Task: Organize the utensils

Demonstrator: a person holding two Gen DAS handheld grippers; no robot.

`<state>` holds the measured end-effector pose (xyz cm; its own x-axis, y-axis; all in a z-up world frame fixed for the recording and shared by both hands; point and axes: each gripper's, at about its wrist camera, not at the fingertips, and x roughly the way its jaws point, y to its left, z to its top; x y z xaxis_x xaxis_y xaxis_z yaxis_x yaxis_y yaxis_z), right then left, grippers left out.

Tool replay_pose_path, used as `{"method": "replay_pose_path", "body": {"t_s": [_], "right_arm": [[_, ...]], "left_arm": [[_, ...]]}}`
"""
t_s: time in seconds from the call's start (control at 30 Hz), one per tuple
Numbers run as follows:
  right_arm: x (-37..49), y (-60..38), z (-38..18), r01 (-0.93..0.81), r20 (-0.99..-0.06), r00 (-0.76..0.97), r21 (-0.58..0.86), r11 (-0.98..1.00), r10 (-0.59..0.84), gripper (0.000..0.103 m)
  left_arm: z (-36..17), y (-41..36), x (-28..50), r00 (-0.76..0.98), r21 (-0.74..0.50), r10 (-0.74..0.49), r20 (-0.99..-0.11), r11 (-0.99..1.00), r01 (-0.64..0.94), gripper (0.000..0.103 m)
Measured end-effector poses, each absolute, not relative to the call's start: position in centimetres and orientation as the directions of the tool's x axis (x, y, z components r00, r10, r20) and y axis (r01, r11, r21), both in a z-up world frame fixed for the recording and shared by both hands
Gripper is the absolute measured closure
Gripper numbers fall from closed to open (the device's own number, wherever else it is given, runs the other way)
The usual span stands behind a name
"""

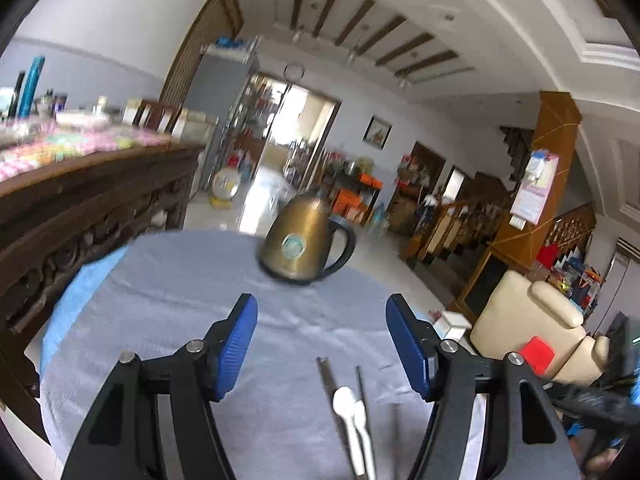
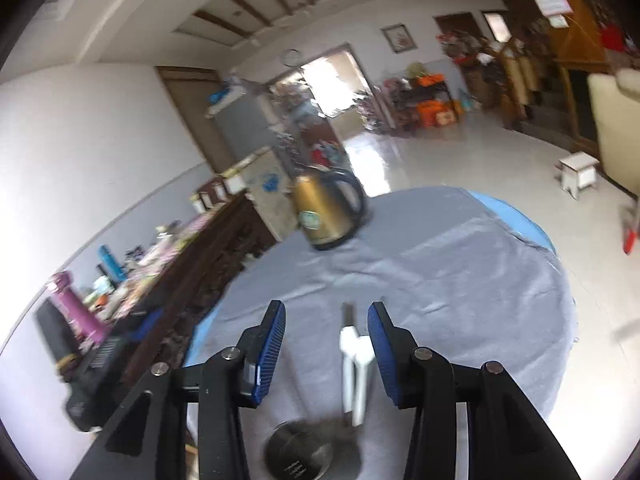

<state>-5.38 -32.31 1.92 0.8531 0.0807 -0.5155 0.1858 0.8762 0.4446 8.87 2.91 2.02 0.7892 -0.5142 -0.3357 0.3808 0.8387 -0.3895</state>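
Two white plastic spoons (image 1: pixel 352 420) lie side by side on the grey tablecloth (image 1: pixel 180 300), among thin metal chopsticks (image 1: pixel 329 384). My left gripper (image 1: pixel 322 320) hovers over them, open, with nothing between its blue pads. In the right wrist view the same white spoons (image 2: pixel 349 372) lie on the cloth below my right gripper (image 2: pixel 326 312), close to its right-hand pad, and a dark chopstick tip (image 2: pixel 347 314) shows beyond them. That gripper is open too, and its pads do not press on the spoons. A round steel cup (image 2: pixel 298 454) stands just below the spoon handles.
A brass-coloured kettle (image 1: pixel 306 240) with a black handle stands at the far side of the round table. A dark carved sideboard (image 1: pixel 80 208) loaded with items runs along the left. A cream armchair (image 1: pixel 532 328) and a white stool (image 2: pixel 578 172) stand to the right.
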Motion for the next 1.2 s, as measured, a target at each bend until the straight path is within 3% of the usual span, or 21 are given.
{"method": "replay_pose_path", "body": {"t_s": [0.17, 0.3, 0.43, 0.7, 0.73, 0.87, 1.2], "right_arm": [[3.3, -33.6, -6.8, 0.154, -0.703, 0.652, 0.489, 0.858, 0.284, 0.057], [7.4, -32.9, -11.8, 0.135, -0.729, 0.560, 0.548, 0.825, 0.393, 0.059], [10.0, -31.3, -13.4, 0.078, -0.746, 0.534, 0.512, 0.855, 0.398, 0.059], [12.1, -28.6, -15.3, 0.059, -0.837, 0.436, 0.392, 0.918, 0.329, 0.062], [12.1, -28.6, -15.3, 0.052, -0.833, 0.441, 0.396, 0.917, 0.334, 0.064], [12.0, -28.5, -14.9, 0.037, -0.837, 0.455, 0.357, 0.933, 0.303, 0.093], [8.9, -36.2, -14.9, 0.222, -0.812, 0.530, 0.412, 0.884, 0.245, 0.093]], "left_arm": [[-3.1, 3.0, 14.2, 0.703, -0.410, -0.496, -0.509, 0.858, 0.309, 0.035], [-6.7, 2.3, 16.7, 0.630, -0.409, -0.484, -0.607, 0.870, 0.274, 0.036], [-8.7, 0.3, 17.7, 0.590, -0.344, -0.451, -0.669, 0.892, 0.292, 0.036], [-9.7, -0.2, 18.9, 0.563, -0.342, -0.462, -0.685, 0.887, 0.311, 0.036], [-9.6, -0.5, 18.9, 0.561, -0.340, -0.464, -0.686, 0.885, 0.317, 0.036], [-9.7, -2.3, 19.1, 0.544, -0.321, -0.472, -0.694, 0.879, 0.353, 0.036], [-9.8, -11.1, 19.6, 0.474, -0.230, -0.530, -0.703, 0.800, 0.554, 0.036]]}}
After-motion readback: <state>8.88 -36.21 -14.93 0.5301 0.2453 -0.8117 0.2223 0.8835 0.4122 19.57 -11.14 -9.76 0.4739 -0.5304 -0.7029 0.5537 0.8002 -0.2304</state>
